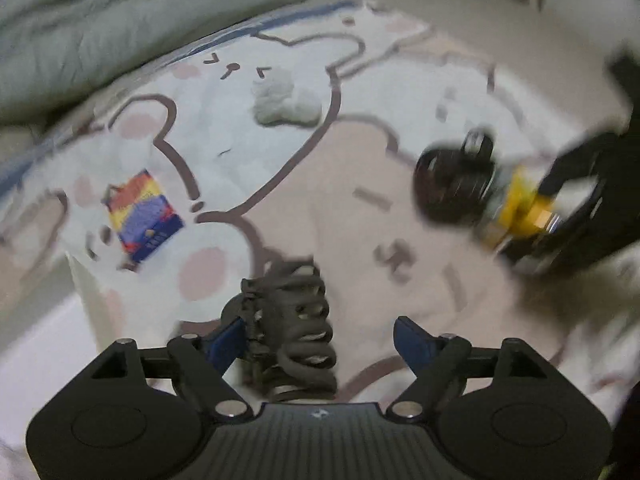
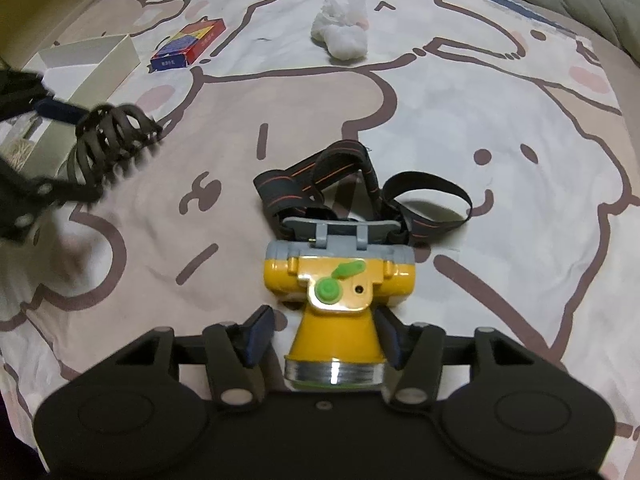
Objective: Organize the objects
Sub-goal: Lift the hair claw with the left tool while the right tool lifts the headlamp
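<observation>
Not much looks sorted yet. Taking the open white cardboard box (image 2: 90, 66) at the far edge of the bed (image 2: 520, 184) as the collecting spot, which is only my guess, nothing can be seen inside it from here.

The small red-and-blue printed carton (image 2: 188, 46) lies just beside the box, on the cartoon-bear sheet. The crumpled white tissue wad (image 2: 344, 34) sits further along from the box, well apart from it.

The left tongs (image 1: 320, 344) stand wide. The dark olive claw hair clip (image 1: 296, 320) lies against one blue pad while the other pad is clear of it, so it looks loose rather than gripped. From the right wrist view the clip hangs near the box's near corner.

The yellow plastic headlamp with a silver rim and black-and-orange elastic strap (image 2: 336, 300) rests on the sheet, farthest from the box. The right tongs (image 2: 324, 340) straddle its cone. One pad looks close against it, the other stands slightly off; I cannot tell if it is clamped.

All four items appear left to place.
</observation>
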